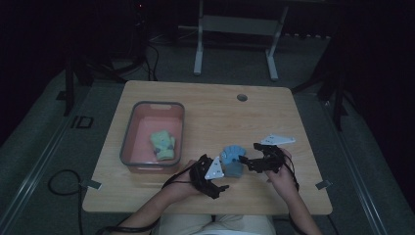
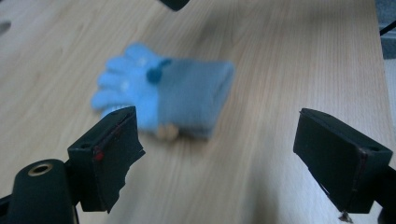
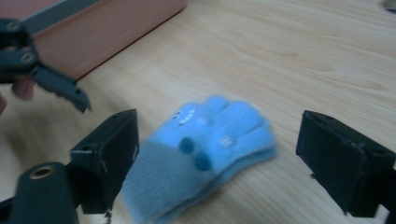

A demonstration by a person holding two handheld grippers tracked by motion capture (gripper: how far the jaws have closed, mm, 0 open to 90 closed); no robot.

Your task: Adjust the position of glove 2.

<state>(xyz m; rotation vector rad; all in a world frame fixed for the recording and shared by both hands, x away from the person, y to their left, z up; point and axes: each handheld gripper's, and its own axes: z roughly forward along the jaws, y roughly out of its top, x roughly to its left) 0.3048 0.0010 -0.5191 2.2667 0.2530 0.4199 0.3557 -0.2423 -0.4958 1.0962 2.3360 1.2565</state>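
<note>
Wooden tabletop (image 1: 205, 105): green gloves (image 1: 163, 145) already lie in the pink bin (image 1: 131, 128). Your left claw (image 1: 221, 187) and right claw (image 1: 250, 155) stand wide, empty, flanking the blue gloves (image 1: 232, 159), not yet binned.

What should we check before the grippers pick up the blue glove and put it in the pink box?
1. Blue glove lies flat on the table, free of both grippers: ok.
2. Left gripper open, nothing between its pads: ok.
3. Right gripper open wide, with the glove lying on the table between and beyond its pads, not pinched: ok.
4. Glove is folded as a neat pair, with layers showing at the cuff edge: ok, though whether they will stay together when lifted: cannot tell.
5. Pink box has room beside the green gloves already inside: ok.
6. Path from glove to box free of other things: ok.
</note>
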